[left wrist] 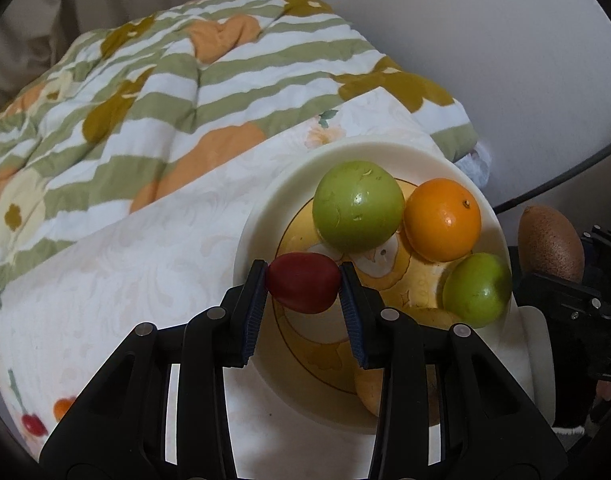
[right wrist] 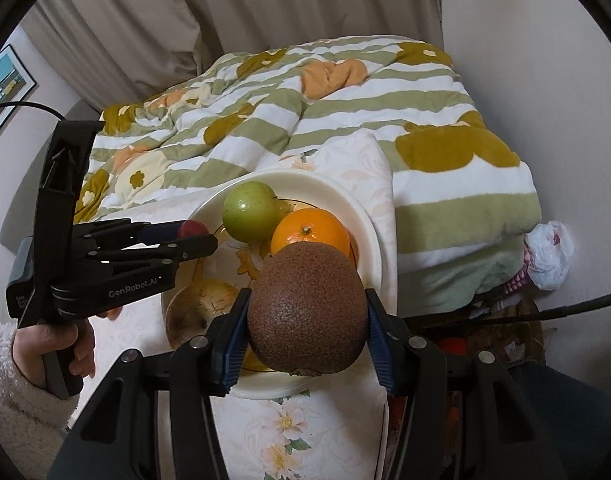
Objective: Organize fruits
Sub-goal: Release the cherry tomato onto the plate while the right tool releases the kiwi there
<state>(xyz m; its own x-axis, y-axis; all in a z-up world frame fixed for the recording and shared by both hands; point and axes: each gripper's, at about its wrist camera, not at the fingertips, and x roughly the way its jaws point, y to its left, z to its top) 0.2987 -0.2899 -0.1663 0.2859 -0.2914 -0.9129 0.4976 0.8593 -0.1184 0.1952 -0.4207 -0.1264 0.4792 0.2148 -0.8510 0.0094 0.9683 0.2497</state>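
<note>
My left gripper (left wrist: 303,286) is shut on a small red fruit (left wrist: 303,288) and holds it over the left rim of a cream plate (left wrist: 261,216). On the plate lie a big green apple (left wrist: 357,204), an orange (left wrist: 441,220), a smaller green fruit (left wrist: 477,290) and a yellowish fruit (left wrist: 369,392) partly hidden by my fingers. My right gripper (right wrist: 307,320) is shut on a brown kiwi (right wrist: 307,312) above the plate's near right side (right wrist: 369,248). The left gripper (right wrist: 193,240) also shows in the right wrist view, with the red fruit (right wrist: 191,228).
The plate rests on a white floral cloth (left wrist: 125,280) over a bed. A green-striped quilt (left wrist: 165,92) lies behind it. A white wall (left wrist: 485,40) is to the right, curtains (right wrist: 265,8) behind. A plastic bag (right wrist: 549,256) and clutter sit by the bed's right side.
</note>
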